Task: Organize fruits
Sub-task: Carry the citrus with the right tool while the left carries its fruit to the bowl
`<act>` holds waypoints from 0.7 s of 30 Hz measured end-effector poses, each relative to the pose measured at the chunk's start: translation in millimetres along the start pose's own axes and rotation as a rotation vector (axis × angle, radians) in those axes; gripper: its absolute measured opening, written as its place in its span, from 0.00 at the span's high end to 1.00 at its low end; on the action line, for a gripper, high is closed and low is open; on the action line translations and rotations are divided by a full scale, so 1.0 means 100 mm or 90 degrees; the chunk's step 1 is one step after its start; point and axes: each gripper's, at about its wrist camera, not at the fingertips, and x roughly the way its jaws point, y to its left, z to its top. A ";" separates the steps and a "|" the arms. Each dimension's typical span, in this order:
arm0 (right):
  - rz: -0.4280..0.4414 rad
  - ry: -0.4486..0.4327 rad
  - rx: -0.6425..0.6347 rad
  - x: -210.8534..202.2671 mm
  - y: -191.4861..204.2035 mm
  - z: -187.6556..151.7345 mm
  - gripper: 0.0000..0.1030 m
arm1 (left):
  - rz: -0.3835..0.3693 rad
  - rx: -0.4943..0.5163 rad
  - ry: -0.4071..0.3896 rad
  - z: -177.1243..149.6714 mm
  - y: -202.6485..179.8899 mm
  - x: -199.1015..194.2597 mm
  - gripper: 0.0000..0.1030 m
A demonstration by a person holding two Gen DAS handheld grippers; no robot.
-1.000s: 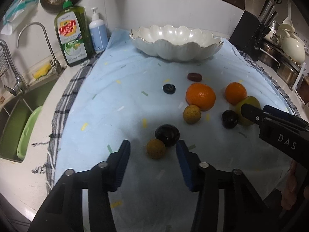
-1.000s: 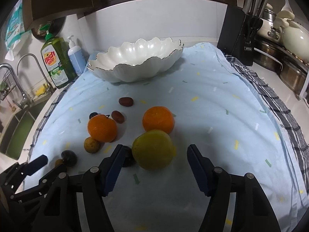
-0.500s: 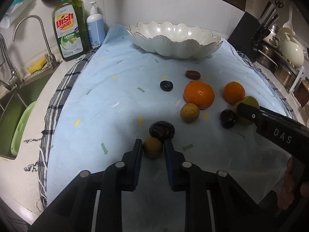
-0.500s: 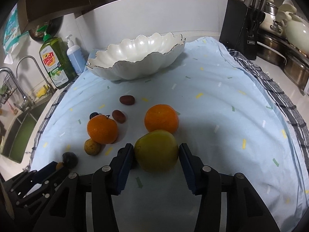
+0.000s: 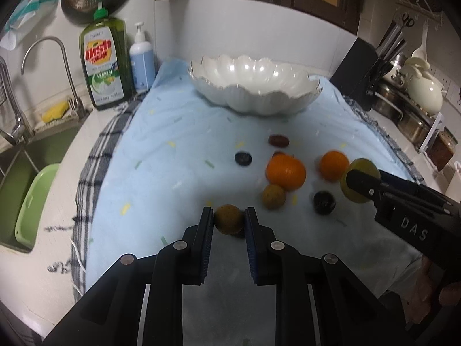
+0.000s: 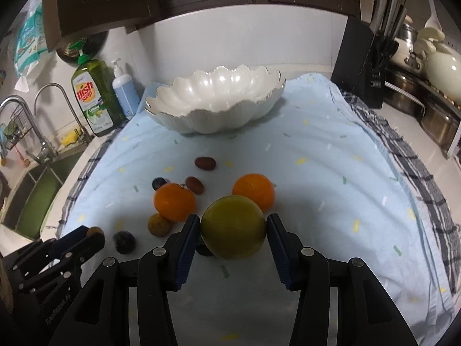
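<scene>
Right wrist: orange (image 6: 253,191) and dark plum (image 6: 205,249) crowd gripped green fruit (image 6: 232,227)

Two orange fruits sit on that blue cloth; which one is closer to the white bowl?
The smaller round orange fruit, right of the larger one, lies closer to the scalloped white bowl.

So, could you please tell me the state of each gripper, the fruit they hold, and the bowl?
Left gripper: shut on small brown fruit.
Right gripper: shut on yellow-green fruit.
Bowl: upright, no fruit visible inside.
Oranges: loose on cloth.
</scene>
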 end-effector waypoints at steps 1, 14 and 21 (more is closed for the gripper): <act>0.000 -0.003 -0.001 -0.02 0.02 0.02 0.52 | -0.002 0.002 -0.007 0.03 0.01 -0.02 0.78; -0.008 -0.087 -0.004 -0.29 0.22 0.20 0.54 | -0.025 0.029 -0.089 0.40 0.10 -0.19 0.78; 0.000 -0.111 -0.012 -0.29 0.23 0.34 0.55 | -0.019 0.033 -0.112 0.56 0.06 -0.18 0.78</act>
